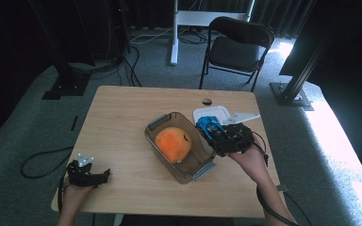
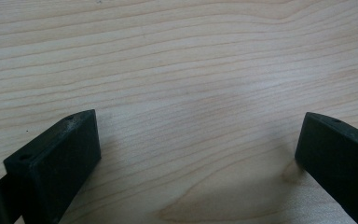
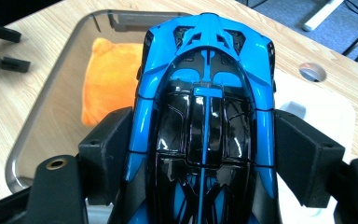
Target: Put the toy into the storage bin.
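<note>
Orange plush [image 1: 173,144] in container [image 1: 156,123], white lid [image 1: 215,113] beside

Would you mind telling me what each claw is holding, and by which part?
The right claw grips the blue toy car by its sides; the left claw holds nothing.

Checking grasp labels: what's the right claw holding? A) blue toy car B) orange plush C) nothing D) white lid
A: in the right gripper view the right claw has its jaws pressed on both flanks of the blue toy car, while the orange plush lies in the clear container.
</note>
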Motion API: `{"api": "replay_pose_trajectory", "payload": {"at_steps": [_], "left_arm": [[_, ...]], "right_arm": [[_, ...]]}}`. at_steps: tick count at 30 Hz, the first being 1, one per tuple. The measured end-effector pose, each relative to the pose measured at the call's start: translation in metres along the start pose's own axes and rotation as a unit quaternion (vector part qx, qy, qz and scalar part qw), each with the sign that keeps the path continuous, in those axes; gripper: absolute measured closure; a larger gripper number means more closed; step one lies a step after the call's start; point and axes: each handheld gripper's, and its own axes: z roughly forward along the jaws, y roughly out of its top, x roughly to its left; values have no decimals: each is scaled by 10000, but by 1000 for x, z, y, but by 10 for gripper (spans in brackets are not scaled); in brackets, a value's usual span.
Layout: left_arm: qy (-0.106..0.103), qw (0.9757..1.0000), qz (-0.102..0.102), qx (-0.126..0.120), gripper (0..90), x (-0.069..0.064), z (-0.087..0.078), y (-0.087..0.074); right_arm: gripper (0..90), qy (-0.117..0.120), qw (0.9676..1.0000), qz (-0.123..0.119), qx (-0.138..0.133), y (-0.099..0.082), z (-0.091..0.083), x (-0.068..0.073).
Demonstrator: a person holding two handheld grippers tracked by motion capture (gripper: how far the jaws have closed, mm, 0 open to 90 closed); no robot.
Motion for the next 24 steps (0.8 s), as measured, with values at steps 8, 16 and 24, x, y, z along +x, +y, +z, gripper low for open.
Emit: {"api": "replay_pose_trajectory", "payload": {"at_steps": [8,16,24], "left_arm": [[0,10000,-2,-3,4,0,0,0],[5,10000,0,-9,3,0,0,0],[4,10000,6,-4,3,0,0,0]], "right_arm": [[254,128,9998,-153,79,9,16,11],[254,193,9995,-215,132,17,30,17],[254,342,9987,-270,264,21,50,24]]}}
